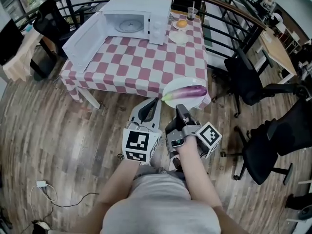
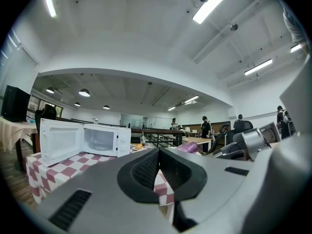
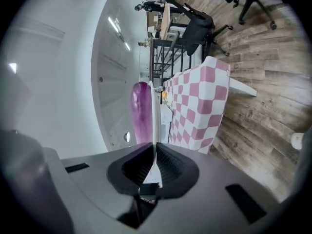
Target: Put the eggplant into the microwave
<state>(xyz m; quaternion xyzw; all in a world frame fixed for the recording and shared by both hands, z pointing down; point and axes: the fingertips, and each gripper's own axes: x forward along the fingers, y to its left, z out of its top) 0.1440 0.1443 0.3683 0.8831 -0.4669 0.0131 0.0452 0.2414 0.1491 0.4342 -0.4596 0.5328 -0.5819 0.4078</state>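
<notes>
A purple eggplant (image 1: 187,92) lies on a white plate (image 1: 170,89), held in the air just in front of the table's near right corner. My right gripper (image 1: 180,109) is shut on the plate's near rim. In the right gripper view the plate (image 3: 152,116) shows edge-on between the pads, with the eggplant (image 3: 140,111) beside it. My left gripper (image 1: 149,109) hangs next to it on the left, shut with nothing in it. The white microwave (image 1: 131,18) stands at the table's far side, its door (image 1: 85,40) swung open to the left; the left gripper view shows the microwave (image 2: 100,140) too.
The table (image 1: 146,62) has a pink-and-white checked cloth. Near the microwave sit a small plate with an orange item (image 1: 181,24), a cup (image 1: 192,13) and a white dish (image 1: 179,37). Black office chairs (image 1: 253,82) stand to the right. A railing runs behind. A cable (image 1: 44,186) lies on the floor.
</notes>
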